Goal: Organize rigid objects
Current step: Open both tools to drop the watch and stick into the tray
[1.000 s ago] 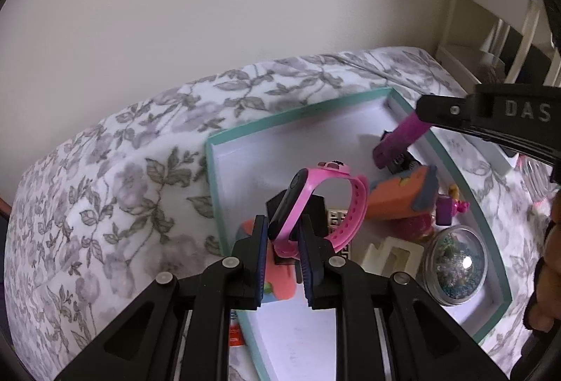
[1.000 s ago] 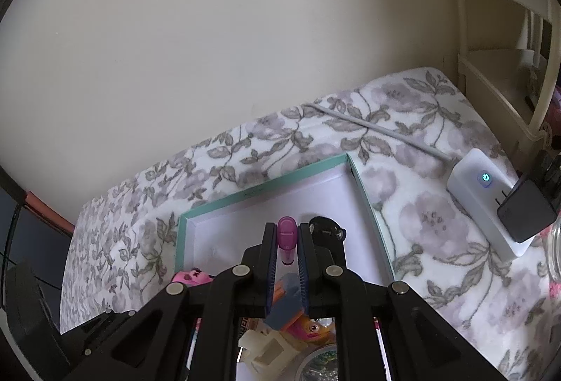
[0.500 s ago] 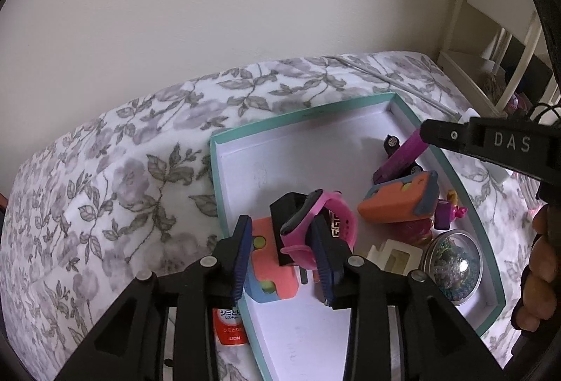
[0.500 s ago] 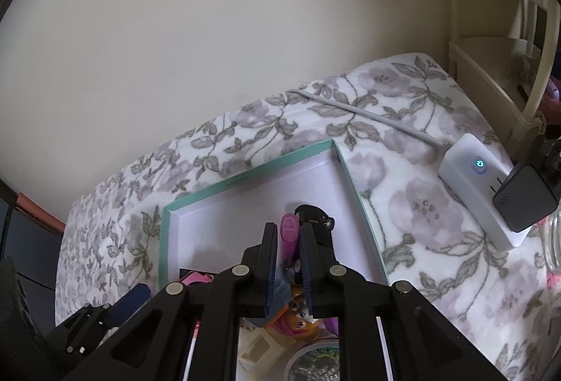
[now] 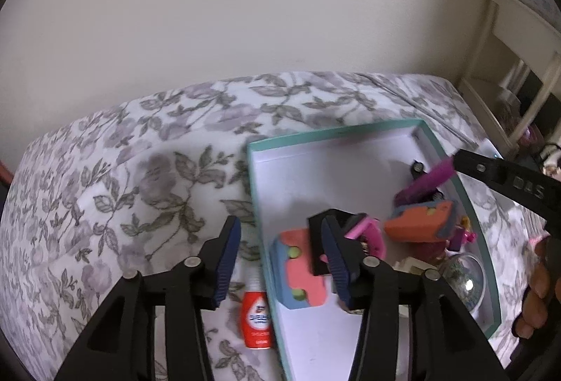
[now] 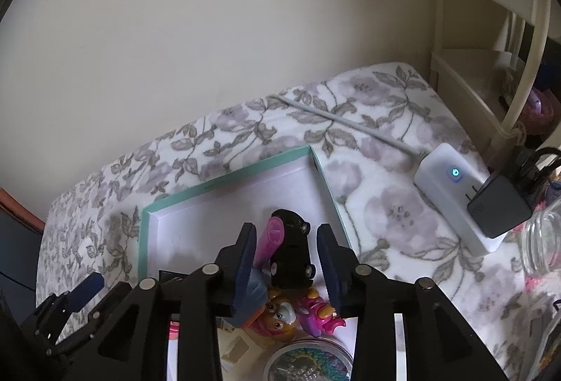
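Watch point(image 5: 364, 235) released, both hand-held grippers opened

Your left gripper point(image 5: 280, 258) straddles the near left wall of the box point(image 5: 253, 191), with the small bottle point(image 5: 256, 318) lying on the blanket point(image 5: 122, 177) just below it and the watch point(image 5: 364, 237) inside by your right finger. Ahead of your right gripper point(image 6: 285, 265), the tube point(image 6: 268, 242) leans beside the toy car point(image 6: 291, 251), and the power strip point(image 6: 452, 195) sits well off right.
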Available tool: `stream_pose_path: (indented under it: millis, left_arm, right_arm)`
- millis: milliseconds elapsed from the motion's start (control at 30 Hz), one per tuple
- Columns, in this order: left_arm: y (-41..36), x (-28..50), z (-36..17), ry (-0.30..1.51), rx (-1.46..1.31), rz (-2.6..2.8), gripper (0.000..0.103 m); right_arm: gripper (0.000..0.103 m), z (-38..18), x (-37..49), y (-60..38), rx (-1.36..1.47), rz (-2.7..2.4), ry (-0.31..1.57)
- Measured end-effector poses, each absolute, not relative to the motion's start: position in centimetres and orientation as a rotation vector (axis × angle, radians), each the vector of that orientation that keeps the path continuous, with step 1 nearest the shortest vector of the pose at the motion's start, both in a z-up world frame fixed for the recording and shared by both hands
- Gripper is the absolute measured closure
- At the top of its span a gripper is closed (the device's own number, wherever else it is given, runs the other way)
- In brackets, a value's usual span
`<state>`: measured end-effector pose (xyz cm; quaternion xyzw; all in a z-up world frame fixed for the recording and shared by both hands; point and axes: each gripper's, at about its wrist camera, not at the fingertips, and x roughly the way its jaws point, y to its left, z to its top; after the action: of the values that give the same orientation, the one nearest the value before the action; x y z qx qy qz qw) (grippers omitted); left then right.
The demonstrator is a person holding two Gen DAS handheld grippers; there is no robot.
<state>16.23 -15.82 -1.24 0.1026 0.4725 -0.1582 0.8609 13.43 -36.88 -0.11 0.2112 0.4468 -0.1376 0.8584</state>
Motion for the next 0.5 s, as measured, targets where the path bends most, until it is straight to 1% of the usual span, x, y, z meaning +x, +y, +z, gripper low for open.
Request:
stream_pose_path:
  millis: [33, 67, 167, 200, 233, 267, 367, 400, 467, 500]
  left_arm:
    - [-15.4, 16.5, -1.3, 0.997, 0.202, -0.312, 0.048]
    - [-15.1, 16.7, -1.3, 1.000, 0.195, -0.299, 0.048]
    - [-14.0, 17.4, -1.4, 1.007, 0.170, -0.234, 0.047]
    - [-13.6, 17.7, -1.5, 1.009, 0.160, -0.209, 0.042]
    - [-13.1, 17.9, -1.6, 1.012, 0.147, -0.188, 0.035]
    - [-12.8, 18.1, -1.6, 1.013, 0.136, -0.175, 0.033]
    - [-11.9, 18.4, -1.6, 1.014, 0.111, -0.128, 0.029]
    - [-11.6, 18.6, -1.7, 1.010, 0.107, -0.107, 0.024]
    - [-11.2, 18.7, -1.7, 1.006, 0.098, -0.086, 0.023]
    - [-10.9, 18.8, -1.8, 1.008, 0.092, -0.074, 0.023]
  right_arm:
    - [0.061, 0.0, 13.4, -36.8, 0.441, -0.286, 0.935]
    - [0.055, 0.2, 13.4, -36.7, 0.437, -0.283, 0.932]
    - [0.046, 0.4, 13.6, -36.2, 0.422, -0.274, 0.928]
    - [0.045, 0.4, 13.7, -36.0, 0.416, -0.270, 0.931]
    - [0.042, 0.4, 13.8, -35.8, 0.410, -0.267, 0.934]
    - [0.039, 0.4, 14.0, -35.6, 0.404, -0.262, 0.938]
    - [0.035, 0.2, 14.4, -35.0, 0.390, -0.246, 0.945]
    - [0.034, 0.2, 14.5, -34.7, 0.384, -0.241, 0.946]
    - [0.028, 0.1, 14.7, -34.3, 0.369, -0.236, 0.946]
    - [0.026, 0.1, 14.8, -34.1, 0.363, -0.233, 0.947]
